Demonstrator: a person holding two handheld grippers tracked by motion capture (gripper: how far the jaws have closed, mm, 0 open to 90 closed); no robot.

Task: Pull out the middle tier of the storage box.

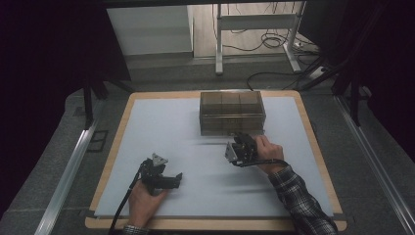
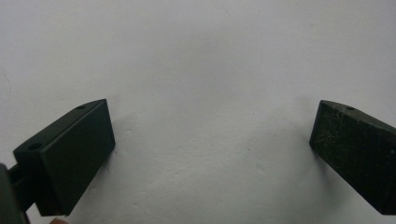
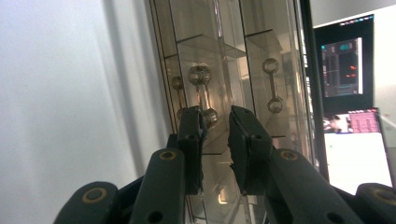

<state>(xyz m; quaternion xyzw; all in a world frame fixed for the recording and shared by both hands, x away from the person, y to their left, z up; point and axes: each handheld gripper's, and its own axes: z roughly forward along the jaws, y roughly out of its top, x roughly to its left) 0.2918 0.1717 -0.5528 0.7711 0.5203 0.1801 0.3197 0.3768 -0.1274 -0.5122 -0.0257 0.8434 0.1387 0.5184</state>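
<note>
One clear drawer box (image 1: pixel 232 112) with three drawers stands on the white mat (image 1: pixel 161 127). The right gripper (image 3: pixel 215 122) sits at the box's near face, jaws narrow and empty beside one of two visible handles (image 3: pixel 201 93). The left gripper (image 1: pixel 177 179) rests well apart from the box, jaws wide.

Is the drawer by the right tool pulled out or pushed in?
Pushed in, it seems. In the right gripper view the drawer front lies level with its neighbour. The right tool stands at its handle, pads slightly apart, not gripping.
</note>
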